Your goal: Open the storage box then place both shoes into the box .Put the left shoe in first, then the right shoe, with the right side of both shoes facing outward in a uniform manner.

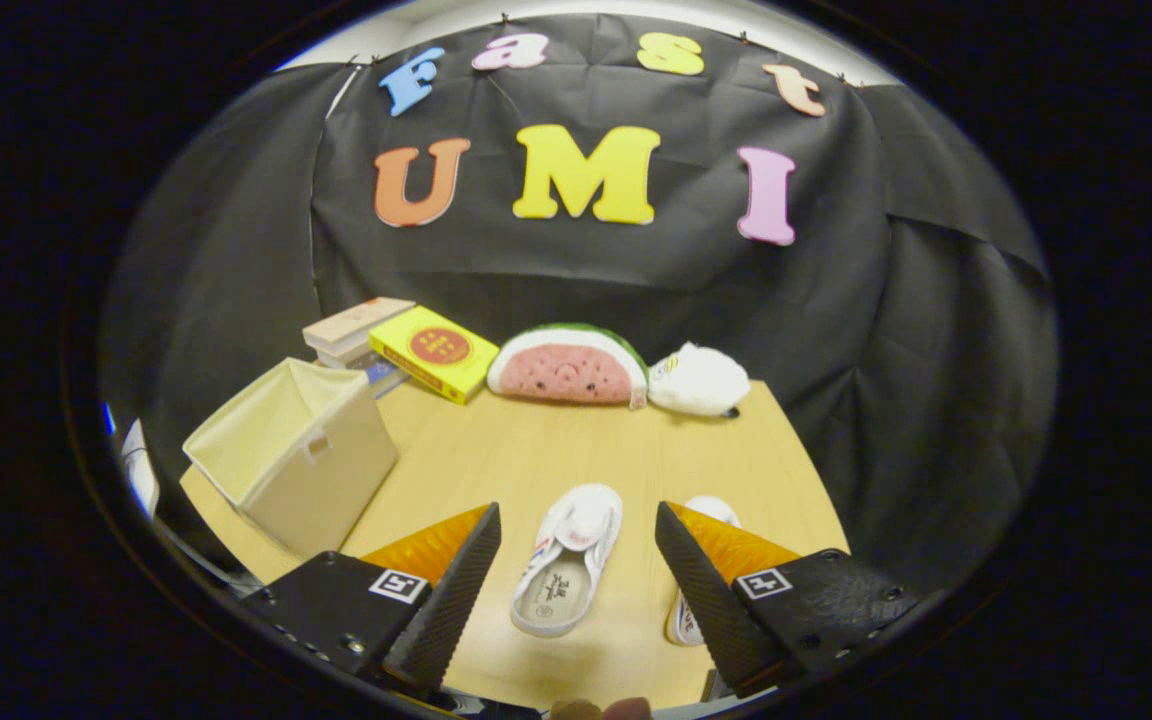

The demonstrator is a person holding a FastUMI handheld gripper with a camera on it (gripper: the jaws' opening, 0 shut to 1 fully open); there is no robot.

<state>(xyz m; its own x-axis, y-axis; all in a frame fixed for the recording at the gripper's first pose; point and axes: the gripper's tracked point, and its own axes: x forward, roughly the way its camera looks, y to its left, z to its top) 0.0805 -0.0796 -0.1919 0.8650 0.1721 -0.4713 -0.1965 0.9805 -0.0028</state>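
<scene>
Currently the gripper (576, 585) hangs above the wooden table (636, 450), fingers spread wide and empty. One white canvas shoe (568, 573) lies between them; the second white shoe (706, 520) lies beside it. Left of the shoes stands the cream fabric storage box (291, 455), top open. Risk: selecting the wrong shoe reverses the required order.

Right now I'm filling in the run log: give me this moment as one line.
gripper: open, above table | shoe: between fingers, not gripped | second shoe: behind right finger | storage box: open, empty, ahead-left
</scene>
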